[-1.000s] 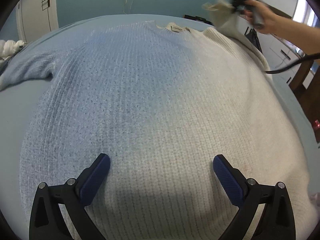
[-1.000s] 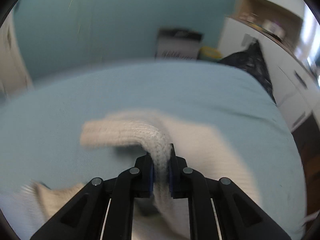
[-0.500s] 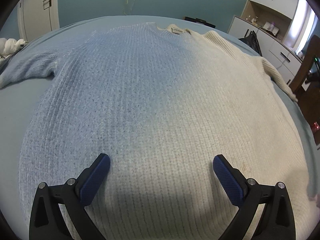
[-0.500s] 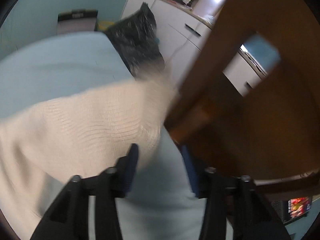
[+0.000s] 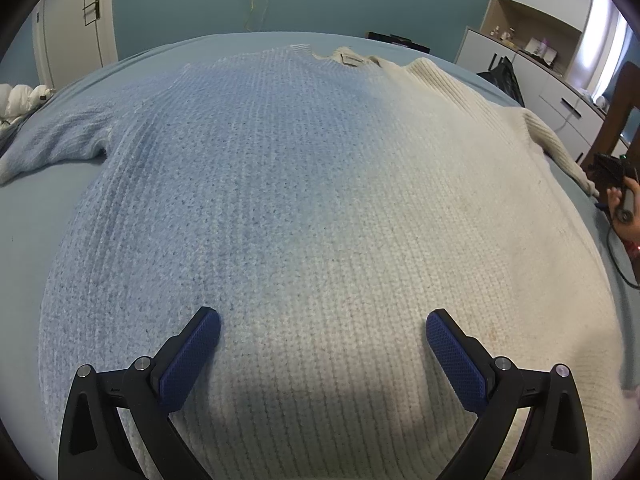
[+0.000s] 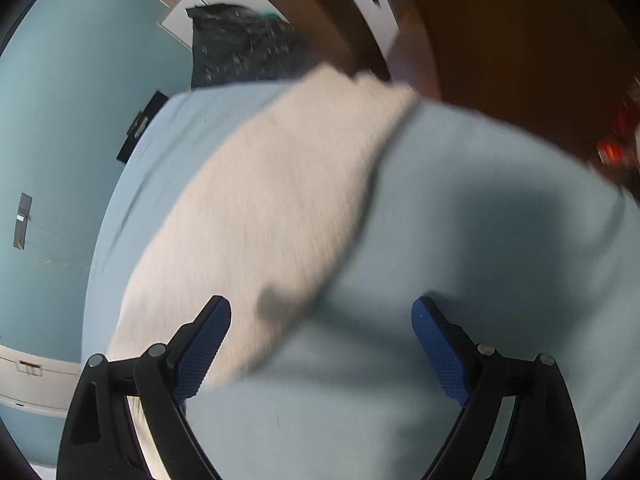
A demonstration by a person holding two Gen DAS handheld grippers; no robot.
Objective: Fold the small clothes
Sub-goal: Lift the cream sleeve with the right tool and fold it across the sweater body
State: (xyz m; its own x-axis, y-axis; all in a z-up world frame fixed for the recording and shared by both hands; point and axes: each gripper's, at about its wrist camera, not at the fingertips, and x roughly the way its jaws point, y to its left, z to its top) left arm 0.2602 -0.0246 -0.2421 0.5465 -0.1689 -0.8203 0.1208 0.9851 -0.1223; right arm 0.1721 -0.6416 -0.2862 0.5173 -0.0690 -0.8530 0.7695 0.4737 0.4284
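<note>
Left wrist view: sweater [image 5: 320,200] lies flat between spread left tongs [image 5: 322,332]

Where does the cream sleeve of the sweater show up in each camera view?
Left wrist view: the cream sleeve runs down the far right edge of the sweater, toward the right gripper.
Right wrist view: the same sleeve, blurred, lies diagonally across the picture's middle on the blue bedsheet, its lower end by the left finger.
Shared landmark: the black bag against the white cabinets.
</note>
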